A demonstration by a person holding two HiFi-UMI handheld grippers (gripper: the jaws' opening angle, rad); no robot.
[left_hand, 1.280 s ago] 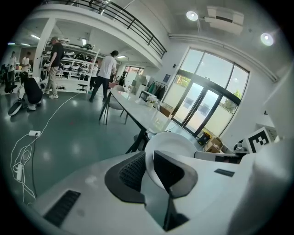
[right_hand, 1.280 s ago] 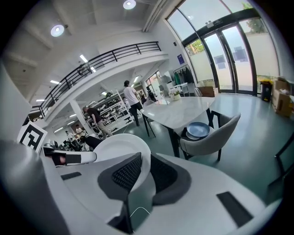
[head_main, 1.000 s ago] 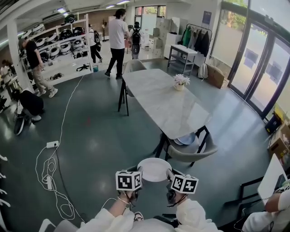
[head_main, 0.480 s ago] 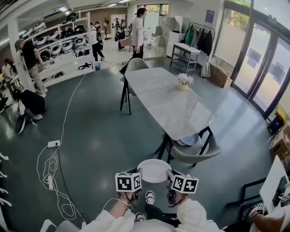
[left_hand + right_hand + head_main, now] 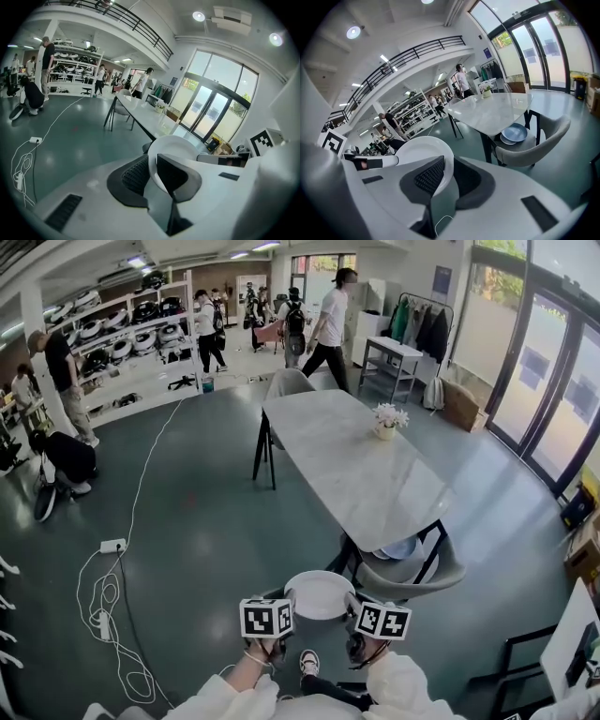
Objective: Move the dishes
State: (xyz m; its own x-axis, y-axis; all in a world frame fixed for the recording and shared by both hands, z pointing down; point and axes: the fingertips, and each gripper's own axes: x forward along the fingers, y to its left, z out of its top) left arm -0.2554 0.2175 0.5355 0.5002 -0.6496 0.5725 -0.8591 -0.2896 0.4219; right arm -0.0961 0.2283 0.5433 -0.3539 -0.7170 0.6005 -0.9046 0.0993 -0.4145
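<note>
While it is borne clear of any surface, the white plate [image 5: 320,592] is pinched at opposite rims: the left gripper [image 5: 287,602] is clamped on its left edge, the right gripper [image 5: 352,604] on its right. Just beyond, blue dishes [image 5: 398,549] are seen on the seat of a grey chair [image 5: 441,575] at the near end of the marble table [image 5: 352,460]. A carrying step is judged to be in hand. A level, matched advance of both grippers toward a set-down spot, probably the tabletop, is called for next.
</note>
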